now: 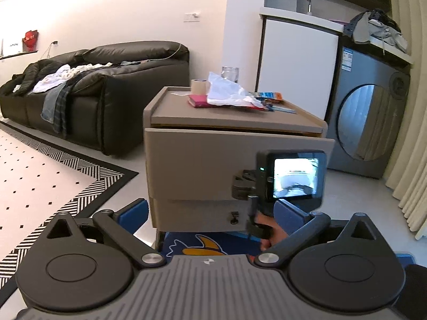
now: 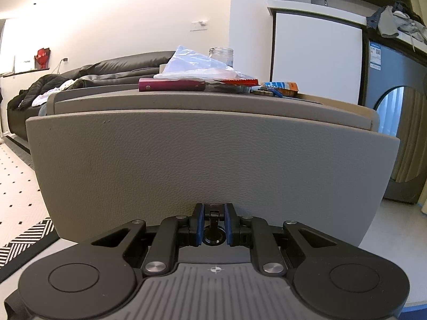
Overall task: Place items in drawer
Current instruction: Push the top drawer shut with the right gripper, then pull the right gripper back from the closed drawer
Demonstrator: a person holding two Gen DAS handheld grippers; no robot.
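A grey nightstand (image 1: 186,117) carries a magenta case (image 1: 197,102), a tape roll (image 1: 198,85), a glass jar (image 1: 230,73), a crumpled plastic bag (image 1: 229,93) and an orange-and-blue packet (image 1: 269,96). Its upper drawer front (image 2: 208,157) fills the right wrist view and sits slightly forward of the top. My right gripper (image 2: 213,224) is shut on the small black drawer pull (image 2: 213,216). In the left wrist view that gripper's body and screen (image 1: 292,177) press against the drawer front. My left gripper (image 1: 213,210) hangs open, low and in front of the nightstand, holding nothing.
A lower drawer has its own black pull (image 1: 234,217). A dark sofa (image 1: 112,85) with clothes stands to the left, and a patterned rug (image 1: 40,165) covers the floor. A washing machine (image 1: 368,122) and curtains (image 1: 411,160) are at right. A blue mat (image 1: 208,245) lies under the nightstand.
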